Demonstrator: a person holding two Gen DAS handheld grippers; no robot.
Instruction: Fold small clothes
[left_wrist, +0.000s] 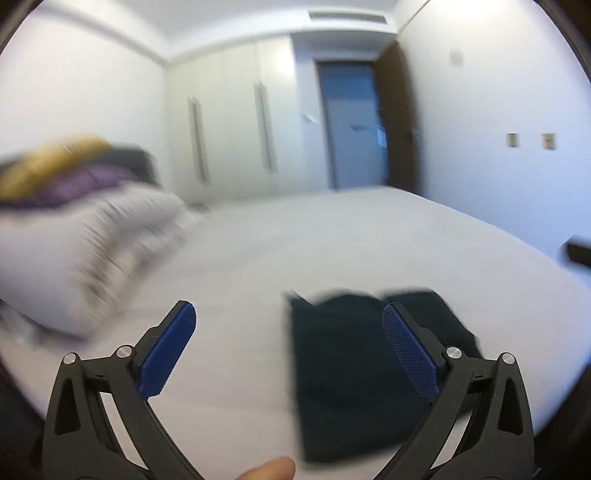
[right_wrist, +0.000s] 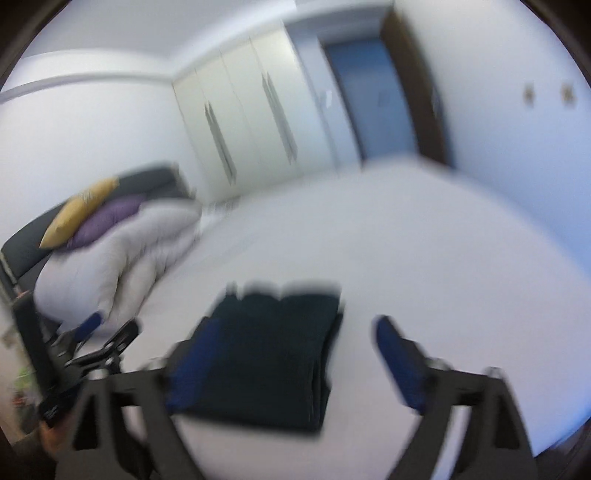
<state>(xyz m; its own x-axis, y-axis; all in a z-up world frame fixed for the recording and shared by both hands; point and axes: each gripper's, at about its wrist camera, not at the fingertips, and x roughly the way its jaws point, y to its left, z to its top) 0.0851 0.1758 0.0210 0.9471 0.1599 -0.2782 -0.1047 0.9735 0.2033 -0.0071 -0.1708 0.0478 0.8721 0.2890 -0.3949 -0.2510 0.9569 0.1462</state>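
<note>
A dark folded garment (left_wrist: 354, 373) lies flat on the white bed (left_wrist: 332, 236). My left gripper (left_wrist: 290, 350) hovers above the bed with its blue pads spread wide and nothing between them; the garment lies beneath its right finger (left_wrist: 410, 354). In the right wrist view the same folded garment (right_wrist: 273, 362) lies on the bed (right_wrist: 406, 240) below my right gripper (right_wrist: 295, 358), which is open and apart from the cloth. The left gripper (right_wrist: 107, 332) shows at the left edge of that view. Both views are blurred.
White bedding (left_wrist: 85, 258) is heaped at the left, with a purple pillow (left_wrist: 81, 182) and a yellow pillow (left_wrist: 48, 158) against a dark headboard (right_wrist: 33, 236). White wardrobes (left_wrist: 232, 125) and a doorway (left_wrist: 351, 122) stand beyond the bed. A fingertip (left_wrist: 269, 469) shows at the bottom edge.
</note>
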